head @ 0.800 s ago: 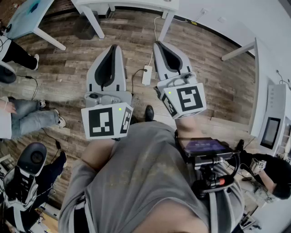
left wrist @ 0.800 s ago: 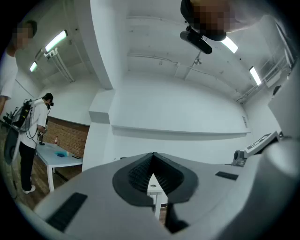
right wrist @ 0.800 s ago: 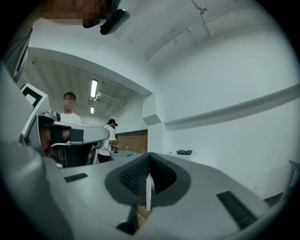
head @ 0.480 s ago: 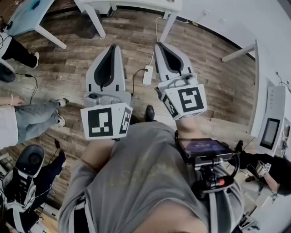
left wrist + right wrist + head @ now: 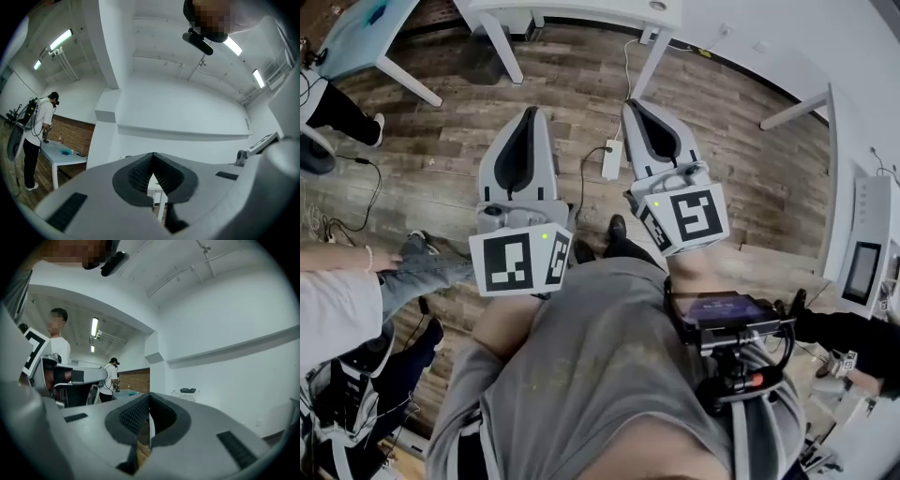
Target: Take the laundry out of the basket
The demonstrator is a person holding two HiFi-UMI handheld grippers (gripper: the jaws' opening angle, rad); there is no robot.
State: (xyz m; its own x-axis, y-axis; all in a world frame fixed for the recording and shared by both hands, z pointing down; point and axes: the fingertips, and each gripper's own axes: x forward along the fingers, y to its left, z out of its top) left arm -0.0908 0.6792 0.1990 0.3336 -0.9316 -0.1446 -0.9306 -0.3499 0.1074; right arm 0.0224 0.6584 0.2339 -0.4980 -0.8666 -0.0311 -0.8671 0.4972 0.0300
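In the head view both grippers are held out in front of my grey-shirted torso, over a wooden floor. My left gripper [image 5: 530, 114] is shut with nothing between its fingers; in the left gripper view [image 5: 153, 155] its dark pads meet at the tip. My right gripper [image 5: 634, 103] is likewise shut and empty, as the right gripper view [image 5: 149, 395] shows. Far off in the right gripper view a white perforated basket [image 5: 183, 395] stands by the wall with dark laundry [image 5: 188, 390] on top. The basket is not seen in the head view.
White tables [image 5: 581, 11] stand ahead and another table [image 5: 830, 112] at the right. A white power strip [image 5: 611, 159] with cables lies on the floor between the grippers. A person [image 5: 342, 309] stands close at my left. More people [image 5: 110, 378] work at a far table.
Both grippers have drifted slightly right and down in the head view, still shut. The person at the left has stepped closer, a white sleeve now filling the left edge.
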